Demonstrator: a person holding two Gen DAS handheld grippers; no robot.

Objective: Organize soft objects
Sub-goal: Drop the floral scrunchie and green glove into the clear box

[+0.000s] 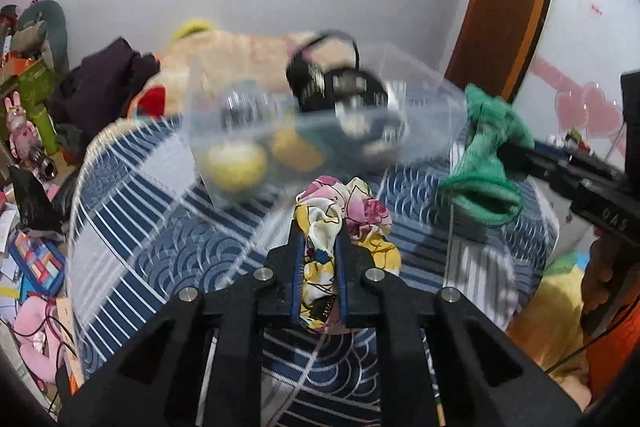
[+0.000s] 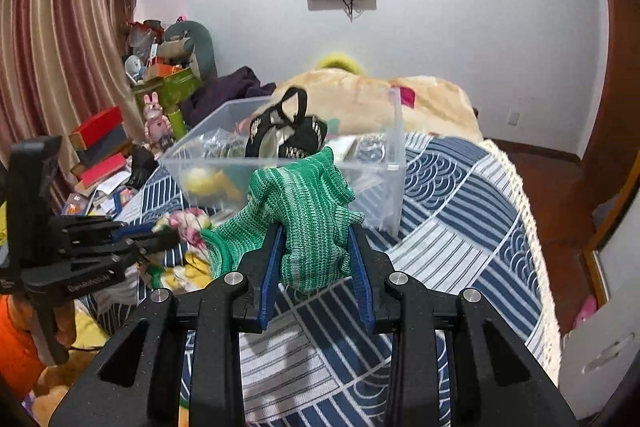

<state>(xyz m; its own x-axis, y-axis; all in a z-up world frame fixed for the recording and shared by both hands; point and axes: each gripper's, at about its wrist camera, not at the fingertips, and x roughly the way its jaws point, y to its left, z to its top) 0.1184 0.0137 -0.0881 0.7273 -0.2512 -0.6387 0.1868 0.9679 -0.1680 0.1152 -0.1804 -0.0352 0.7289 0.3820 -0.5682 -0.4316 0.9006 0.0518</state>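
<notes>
bin (image 2: 394, 163) already holds several items; your left gripper (image 1: 318, 239) pinches floral cloth (image 1: 344, 211), right gripper (image 2: 316, 247) clamps green knit (image 2: 304, 203), both just short of it.

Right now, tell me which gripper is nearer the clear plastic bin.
Right. The right gripper, holding green knit cloth, sits just before the clear plastic bin; the left gripper hangs farther back.

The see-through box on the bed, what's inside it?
Inside the clear box: a black bag with handles and something round and yellow. The green knitted cloth hides the rest.
</notes>
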